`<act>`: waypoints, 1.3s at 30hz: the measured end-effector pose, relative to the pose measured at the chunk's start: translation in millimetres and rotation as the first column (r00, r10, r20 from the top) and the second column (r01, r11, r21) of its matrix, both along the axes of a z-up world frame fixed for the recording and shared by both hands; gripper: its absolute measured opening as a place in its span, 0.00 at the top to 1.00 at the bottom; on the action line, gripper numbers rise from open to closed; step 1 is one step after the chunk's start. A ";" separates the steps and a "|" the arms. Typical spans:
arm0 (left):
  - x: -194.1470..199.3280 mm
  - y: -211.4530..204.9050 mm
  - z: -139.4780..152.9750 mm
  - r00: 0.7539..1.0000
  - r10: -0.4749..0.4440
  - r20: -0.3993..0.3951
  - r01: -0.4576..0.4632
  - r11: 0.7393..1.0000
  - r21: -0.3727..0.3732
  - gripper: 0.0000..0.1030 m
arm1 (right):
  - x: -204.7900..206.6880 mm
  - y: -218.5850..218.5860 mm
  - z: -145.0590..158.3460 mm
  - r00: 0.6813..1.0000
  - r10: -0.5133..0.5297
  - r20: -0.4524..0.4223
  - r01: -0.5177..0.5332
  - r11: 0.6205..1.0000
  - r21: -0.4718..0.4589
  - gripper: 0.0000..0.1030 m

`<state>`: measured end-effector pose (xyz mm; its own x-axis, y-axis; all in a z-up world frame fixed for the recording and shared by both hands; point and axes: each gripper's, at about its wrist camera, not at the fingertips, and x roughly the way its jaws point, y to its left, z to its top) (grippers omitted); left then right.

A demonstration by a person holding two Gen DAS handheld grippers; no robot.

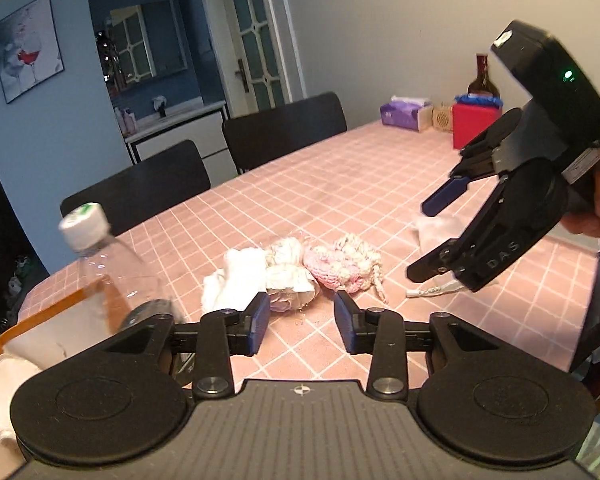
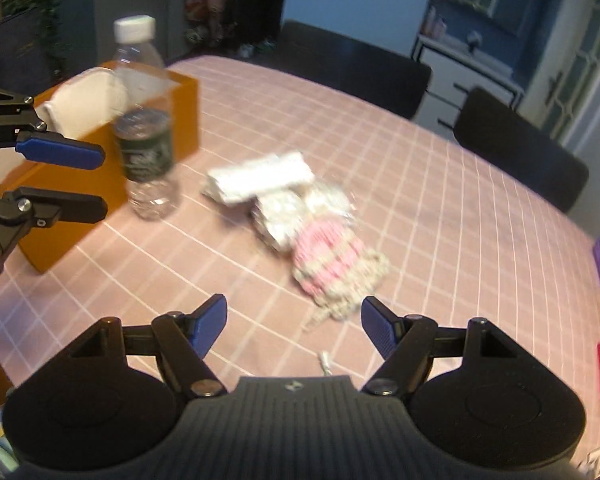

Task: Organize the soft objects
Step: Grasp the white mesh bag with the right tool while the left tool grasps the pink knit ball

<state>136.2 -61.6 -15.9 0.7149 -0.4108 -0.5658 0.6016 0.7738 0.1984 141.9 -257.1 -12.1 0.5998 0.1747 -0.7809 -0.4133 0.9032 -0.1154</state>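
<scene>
Pink checked table (image 2: 440, 184), mid-surface: row of soft objects comprising white folded cloth (image 2: 260, 178), cream bundle (image 2: 290, 216) and pink knitted piece (image 2: 332, 262), each touching the next. Near the table's left end, orange box (image 2: 168, 120) holding white cloth, with clear water bottle (image 2: 146, 136) upright just beside it. Left gripper (image 1: 302, 320) and right gripper (image 2: 294, 320) both released, jaws spread, empty, hovering above the row.
</scene>
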 end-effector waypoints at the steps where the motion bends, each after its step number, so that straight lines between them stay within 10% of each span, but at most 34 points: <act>1: 4.4 -4.1 -4.3 1.000 0.004 -0.008 -0.004 1.000 0.005 0.51 | 3.0 -4.5 -5.1 1.000 -0.008 -0.010 0.008 1.000 0.003 0.29; 10: 24.3 -29.4 -35.2 0.995 -0.002 -0.104 0.002 1.000 -0.006 0.38 | 20.5 -52.5 -50.8 0.986 -0.104 -0.132 0.102 0.995 -0.025 0.05; 22: 43.5 -56.7 -54.5 0.982 -0.033 -0.185 0.032 0.999 -0.010 0.37 | 34.2 -111.3 -103.0 0.894 -0.279 -0.350 0.302 0.953 0.013 0.04; 28: 51.9 -69.2 -62.1 0.977 -0.030 -0.209 0.031 1.000 0.000 0.35 | 34.0 -94.5 -107.6 0.922 -0.245 -0.301 0.255 0.967 -0.007 0.03; 39: 66.1 -84.0 -72.7 0.967 -0.015 -0.254 0.016 1.000 0.002 0.35 | 41.8 -102.6 -97.6 0.949 -0.235 -0.210 0.245 0.969 0.022 0.71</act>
<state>202.3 -145.6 -88.6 0.5407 -0.4182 -0.7299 0.6449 0.7632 0.0405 183.7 -359.7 -109.6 0.4567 0.0848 -0.8856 -0.1943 0.9809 -0.0062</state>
